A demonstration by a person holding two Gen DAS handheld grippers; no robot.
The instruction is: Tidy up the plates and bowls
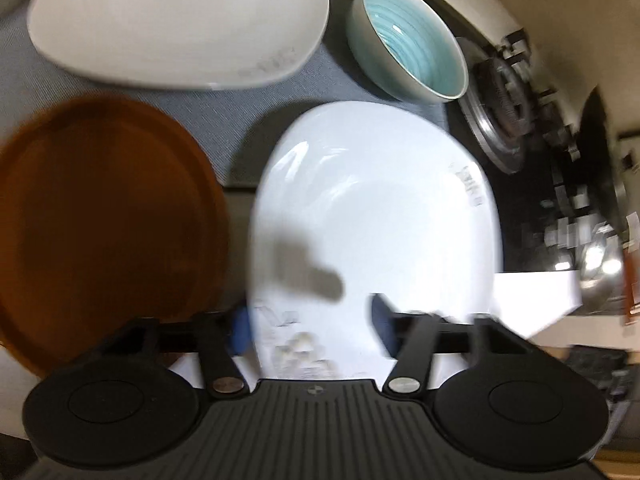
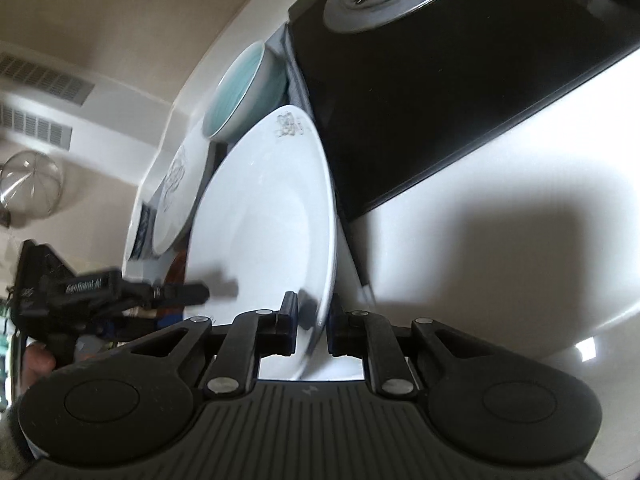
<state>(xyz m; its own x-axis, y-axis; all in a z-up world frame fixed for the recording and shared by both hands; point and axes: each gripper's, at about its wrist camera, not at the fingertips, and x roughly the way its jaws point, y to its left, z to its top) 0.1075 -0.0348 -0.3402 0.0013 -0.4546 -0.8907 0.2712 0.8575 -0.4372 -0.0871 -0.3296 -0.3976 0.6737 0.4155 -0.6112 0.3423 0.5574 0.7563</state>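
A white deep plate (image 1: 372, 208) with a small grey print near its rim lies in front of my left gripper (image 1: 308, 328), whose blue-padded fingers stand wide open around the plate's near edge. My right gripper (image 2: 313, 324) is shut on the same white plate's rim (image 2: 264, 220), with one finger on each side. The left gripper (image 2: 120, 292) shows at the left of the right wrist view. A brown round plate (image 1: 104, 216) lies left of the white one. A cream plate (image 1: 176, 20) lies behind. A teal-lined bowl (image 1: 408, 40) stands at the back right.
The dishes rest on a grey mat (image 1: 224, 108). A black gas hob (image 1: 532, 128) with a steel burner ring is to the right, also in the right wrist view (image 2: 440, 80). A white counter (image 2: 500, 240) lies beside it. A wall runs behind.
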